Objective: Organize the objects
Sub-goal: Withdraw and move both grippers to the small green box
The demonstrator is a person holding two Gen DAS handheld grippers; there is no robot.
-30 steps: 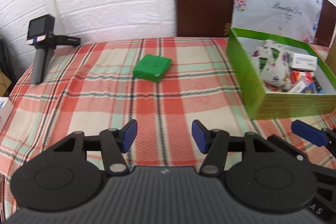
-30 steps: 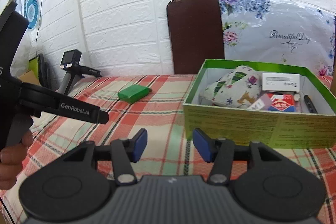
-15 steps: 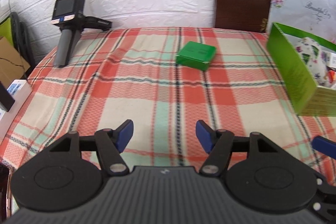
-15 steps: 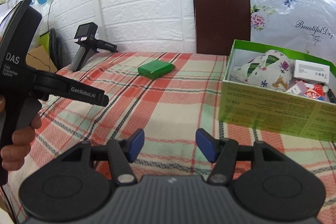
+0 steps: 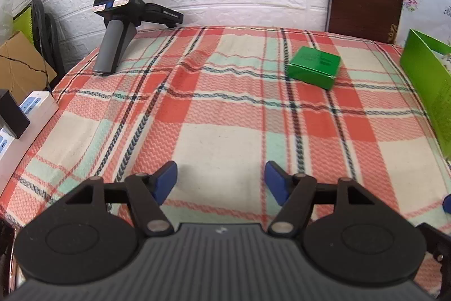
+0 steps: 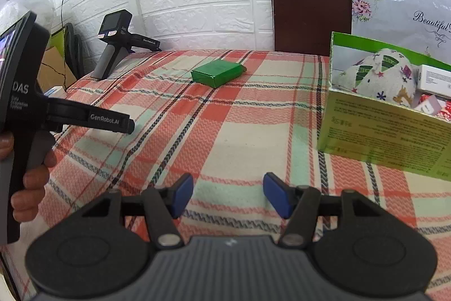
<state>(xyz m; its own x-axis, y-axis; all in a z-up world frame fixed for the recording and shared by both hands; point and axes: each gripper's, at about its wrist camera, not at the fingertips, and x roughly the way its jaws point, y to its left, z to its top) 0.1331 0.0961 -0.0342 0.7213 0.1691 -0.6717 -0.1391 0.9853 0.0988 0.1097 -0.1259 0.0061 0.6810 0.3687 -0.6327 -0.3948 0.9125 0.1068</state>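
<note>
Packet (image 5: 313, 70) lies flat upper right of the left wrist frame, long axis slanting from lower left to upper right, left of the box (image 6: 386, 129). My left gripper (image 5: 221, 182) and right gripper (image 6: 227, 195) both have fingers spread, holding nothing, over the cloth (image 5: 225, 131).

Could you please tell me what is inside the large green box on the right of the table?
The large green box holds a patterned fabric pouch, a white carton and small red and white packets. Its front wall hides whatever lies underneath them.
</note>
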